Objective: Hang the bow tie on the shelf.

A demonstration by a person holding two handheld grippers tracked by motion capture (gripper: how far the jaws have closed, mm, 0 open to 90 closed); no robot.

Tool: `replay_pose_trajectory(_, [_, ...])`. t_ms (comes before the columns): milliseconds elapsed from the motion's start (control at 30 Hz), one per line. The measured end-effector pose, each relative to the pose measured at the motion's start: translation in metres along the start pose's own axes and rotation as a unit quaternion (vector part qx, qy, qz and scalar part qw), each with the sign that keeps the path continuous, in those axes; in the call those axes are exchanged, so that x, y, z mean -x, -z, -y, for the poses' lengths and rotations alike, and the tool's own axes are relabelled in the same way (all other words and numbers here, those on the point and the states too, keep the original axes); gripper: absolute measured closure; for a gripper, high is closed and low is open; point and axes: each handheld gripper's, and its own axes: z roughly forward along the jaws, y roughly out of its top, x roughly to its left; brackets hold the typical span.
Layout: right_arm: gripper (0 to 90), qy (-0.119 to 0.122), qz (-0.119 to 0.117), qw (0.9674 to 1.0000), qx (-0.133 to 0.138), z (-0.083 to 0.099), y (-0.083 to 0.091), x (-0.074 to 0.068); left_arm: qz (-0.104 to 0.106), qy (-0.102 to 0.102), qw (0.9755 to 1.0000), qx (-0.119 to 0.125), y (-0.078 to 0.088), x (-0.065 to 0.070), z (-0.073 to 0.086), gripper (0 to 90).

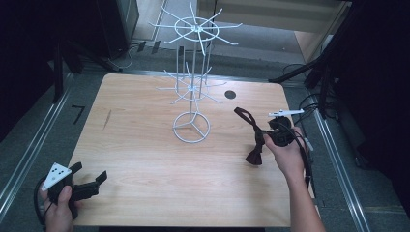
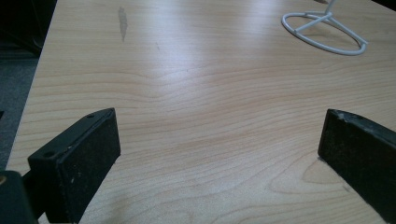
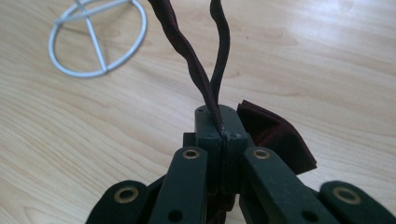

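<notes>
In the high view, the right gripper holds a dark bow tie by its strap above the right side of the counter, the bow hanging on the near side and the strap looping far-left toward the white wire rack. The left gripper rests at the near left corner. In the left gripper view, its jaws stand spread over bare wood. In the right gripper view, the jaws are pressed together, pinching the strap.

Dark maroon bow tie; white rack
</notes>
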Motion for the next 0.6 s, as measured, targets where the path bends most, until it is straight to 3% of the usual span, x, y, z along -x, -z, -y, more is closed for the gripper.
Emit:
replay_pose_trajectory(267, [90.0, -0.002, -0.005, 0.9991, 0.043, -0.003, 0.011, -0.003, 0.0, 0.001, 1.0, 0.0, 0.0, 0.0, 0.0, 0.0])
replay_pose_trajectory(433, [90.0, -0.008, -0.005, 0.9969, 0.078, -0.004, 0.019, -0.004, 0.0, 0.001, 1.0, 0.0, 0.0, 0.0, 0.0, 0.0])
replay_pose_trajectory(600, [90.0, -0.01, -0.005, 0.9953, 0.097, -0.006, 0.025, -0.006, 0.0, 0.001, 1.0, 0.001, 0.0, 0.0, 0.0, 0.0])
